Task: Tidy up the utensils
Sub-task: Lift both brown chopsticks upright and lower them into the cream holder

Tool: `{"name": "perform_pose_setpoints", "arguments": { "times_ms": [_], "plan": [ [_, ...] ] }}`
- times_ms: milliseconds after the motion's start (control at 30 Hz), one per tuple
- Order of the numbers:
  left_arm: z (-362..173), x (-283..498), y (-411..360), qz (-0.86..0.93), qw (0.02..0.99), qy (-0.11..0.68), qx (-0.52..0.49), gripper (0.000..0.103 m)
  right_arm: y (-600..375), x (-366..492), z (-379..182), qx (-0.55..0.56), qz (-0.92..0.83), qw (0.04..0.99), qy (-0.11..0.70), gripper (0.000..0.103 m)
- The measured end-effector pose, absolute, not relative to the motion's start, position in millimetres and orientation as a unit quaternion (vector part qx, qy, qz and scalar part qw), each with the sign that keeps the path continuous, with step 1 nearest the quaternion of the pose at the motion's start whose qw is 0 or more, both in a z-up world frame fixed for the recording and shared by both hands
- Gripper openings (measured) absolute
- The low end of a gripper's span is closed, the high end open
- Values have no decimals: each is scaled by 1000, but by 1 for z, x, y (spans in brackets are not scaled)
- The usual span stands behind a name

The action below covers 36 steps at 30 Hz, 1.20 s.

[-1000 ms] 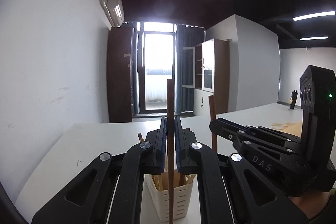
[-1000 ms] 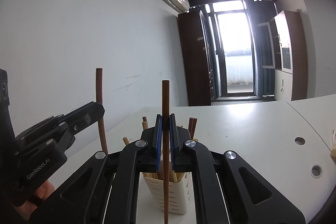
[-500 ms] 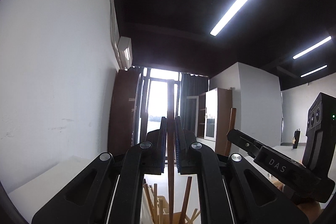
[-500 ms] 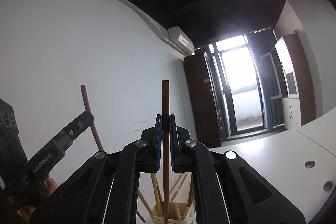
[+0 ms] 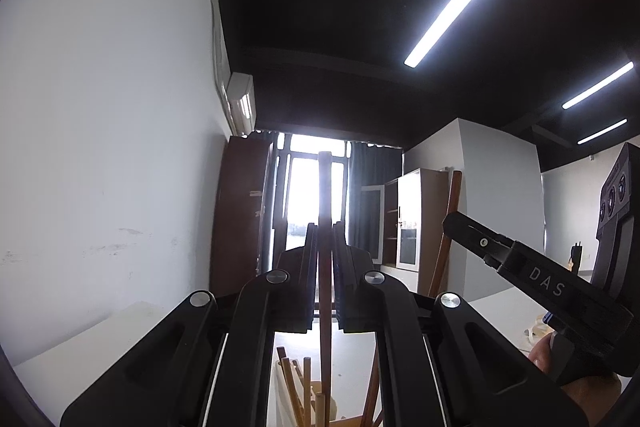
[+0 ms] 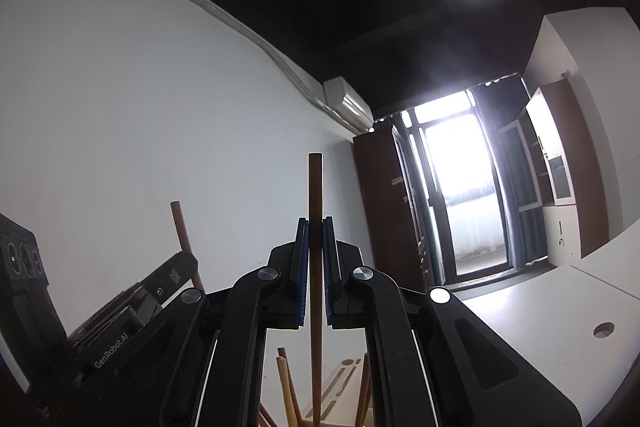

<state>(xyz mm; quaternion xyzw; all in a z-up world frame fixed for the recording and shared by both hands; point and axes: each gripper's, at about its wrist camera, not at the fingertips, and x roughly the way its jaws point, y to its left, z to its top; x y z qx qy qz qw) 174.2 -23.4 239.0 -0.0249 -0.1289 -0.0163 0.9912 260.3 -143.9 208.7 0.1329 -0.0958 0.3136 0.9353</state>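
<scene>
Left wrist view: left gripper (image 5: 324, 239) is clamped on a dark brown chopstick (image 5: 325, 187), jaws nearly closed with only the stick between the pads. Stick runs upright through the grip, top end well above the fingertips, lower end going down toward the utensil holder (image 5: 320, 393) at the bottom edge, where several paler sticks (image 5: 306, 383) already stand splayed. Held vertical like that presumably so it can drop straight in. Right gripper (image 5: 472, 227) shows at the right, gripping its own chopstick (image 5: 454, 195), tilted a bit; a hand (image 5: 548, 359) is visible under it. Right wrist view: same picture mirrored. Right gripper (image 6: 316, 247) pinched tight on a brown chopstick (image 6: 315, 195), blue pads against both sides, stick upright, its lower end reaching down among the sticks in the cream slotted holder (image 6: 344, 375); can't tell if the tip has bottomed out. Left gripper (image 6: 176, 267) at the left with its stick (image 6: 182, 227) leaning. Both cameras tilt up off the white table (image 6: 540, 311). My read: both sticks are over or partly in the holder, release not yet done.
</scene>
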Motion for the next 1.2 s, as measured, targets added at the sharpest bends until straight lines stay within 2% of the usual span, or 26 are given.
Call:
{"name": "perform_pose_setpoints", "arguments": {
  "times_ms": [567, 800, 1200],
  "plan": [
    [219, 198, -11, -35, 998, -41, -13, 7, -128, 277, 182, 92, 320, 943, -11, 7],
    [212, 207, 0, -55, 998, -4, -32, 7, -127, 272, 181, 74, 323, 944, -3, 7],
    [209, 213, 1, -58, 998, 10, -19, 7, -133, 273, 188, 71, 334, 940, -2, 8]
  ]
}}
